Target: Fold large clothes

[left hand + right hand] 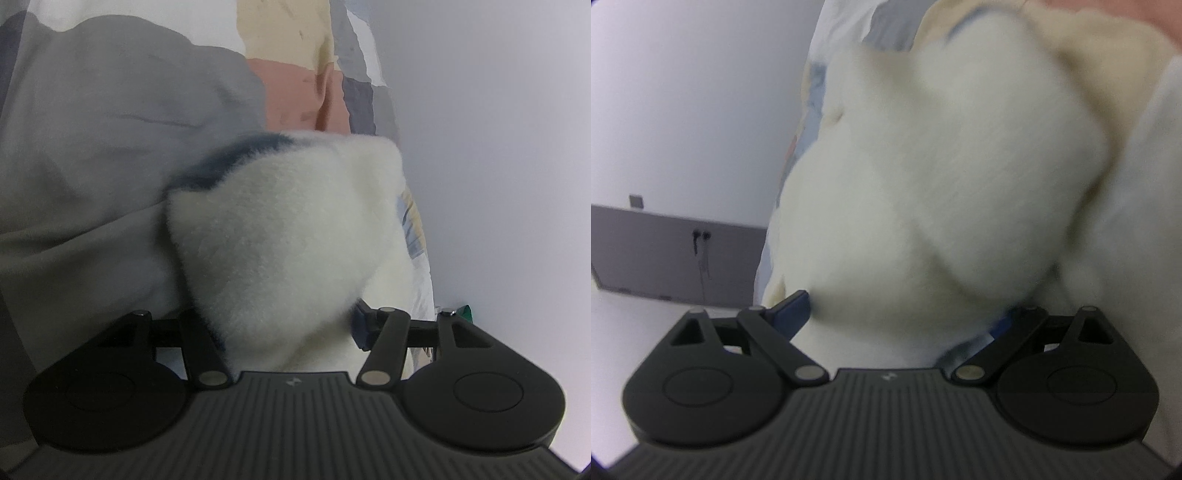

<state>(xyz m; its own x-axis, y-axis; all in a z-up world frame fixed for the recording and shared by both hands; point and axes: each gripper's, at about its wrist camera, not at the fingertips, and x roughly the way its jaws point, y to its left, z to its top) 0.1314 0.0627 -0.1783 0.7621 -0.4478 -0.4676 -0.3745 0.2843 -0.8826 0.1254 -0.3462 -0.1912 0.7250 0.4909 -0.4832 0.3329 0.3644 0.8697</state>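
A thick white fleece garment (280, 229) with a dark blue band (236, 155) along its upper edge bulges out of my left gripper (284, 325). The bunch fills the gap between the jaws. One blue finger (360, 328) shows at its right side and the other is hidden behind the pile. In the right wrist view the same white fleece (942, 166), blurred, fills the space between the blue fingers (790, 314) of my right gripper (897, 317), which is closed on a thick fold of it.
A grey cloth (92, 147) lies to the left. Behind it is a patchwork cover (295, 96) in beige, pink and grey. A white wall (498, 147) stands to the right, with a small green object (466, 312) low beside it. A grey cabinet (665, 254) stands at the left.
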